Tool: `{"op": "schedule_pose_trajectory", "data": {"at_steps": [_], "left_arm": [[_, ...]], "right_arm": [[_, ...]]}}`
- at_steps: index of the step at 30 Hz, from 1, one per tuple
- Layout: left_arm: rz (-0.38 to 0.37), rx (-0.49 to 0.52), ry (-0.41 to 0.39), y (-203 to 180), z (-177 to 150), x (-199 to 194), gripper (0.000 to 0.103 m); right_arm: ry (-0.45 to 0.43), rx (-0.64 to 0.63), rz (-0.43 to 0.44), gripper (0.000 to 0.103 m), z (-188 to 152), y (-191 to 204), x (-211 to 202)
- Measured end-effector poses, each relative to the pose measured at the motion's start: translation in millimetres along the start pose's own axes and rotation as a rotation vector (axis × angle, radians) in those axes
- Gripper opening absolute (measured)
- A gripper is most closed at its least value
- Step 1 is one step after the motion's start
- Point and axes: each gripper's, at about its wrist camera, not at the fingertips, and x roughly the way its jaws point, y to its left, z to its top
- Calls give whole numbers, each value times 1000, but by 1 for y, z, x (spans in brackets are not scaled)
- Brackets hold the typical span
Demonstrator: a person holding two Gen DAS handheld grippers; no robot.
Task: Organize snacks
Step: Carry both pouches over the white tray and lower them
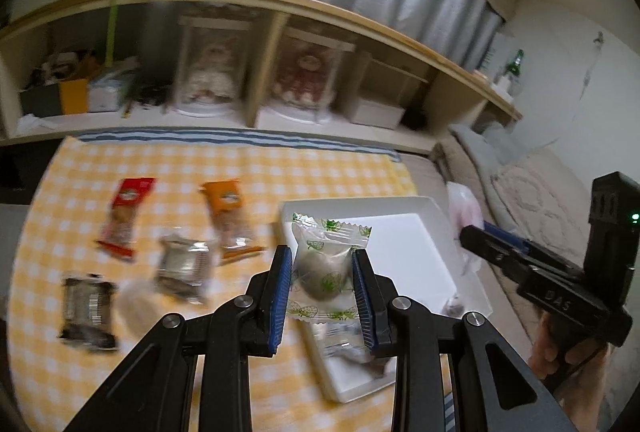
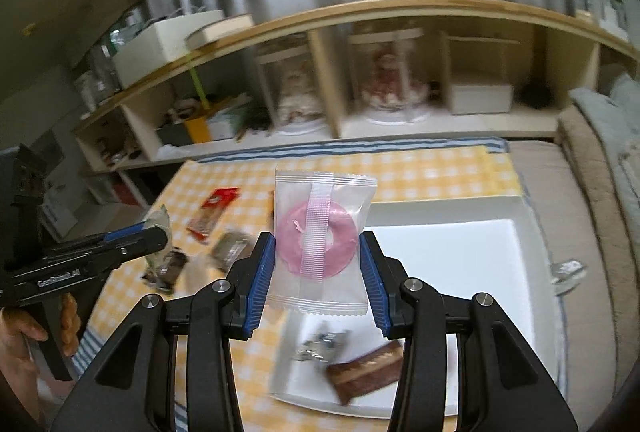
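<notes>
My left claw (image 1: 322,272) pinches a clear packet with green leaf print (image 1: 325,264), jaws nearly closed on its sides, holding it above the near corner of the white tray (image 1: 400,232). My right claw (image 2: 318,260) clamps a clear packet with a pink ring sweet (image 2: 320,244), jaws part open to fit its width, also above the tray. I carry both clear of the checked cloth (image 1: 180,160), I judge, to drop them into the tray, where a brown bar (image 2: 366,372) and a silvery wrapper (image 2: 324,346) already lie. Left of the tray wait a red packet (image 1: 124,216) and an orange one (image 1: 230,218).
</notes>
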Motion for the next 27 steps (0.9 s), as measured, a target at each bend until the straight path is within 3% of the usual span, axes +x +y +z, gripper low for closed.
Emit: {"op": "schedule_pose_trajectory", "data": {"at_steps": [7,15,27], "left_arm": [[-40,-14,74,-32,4,74,30],[-10,-40,176,-40,13,157,30],[46,-53,216,-27,21,212,31]], "right_arm": [[44,92,-105,44,-6,-56,12],[112,156,-207,44,-20,-108,27],[206,280,-266,45,-40,-165,56]]}}
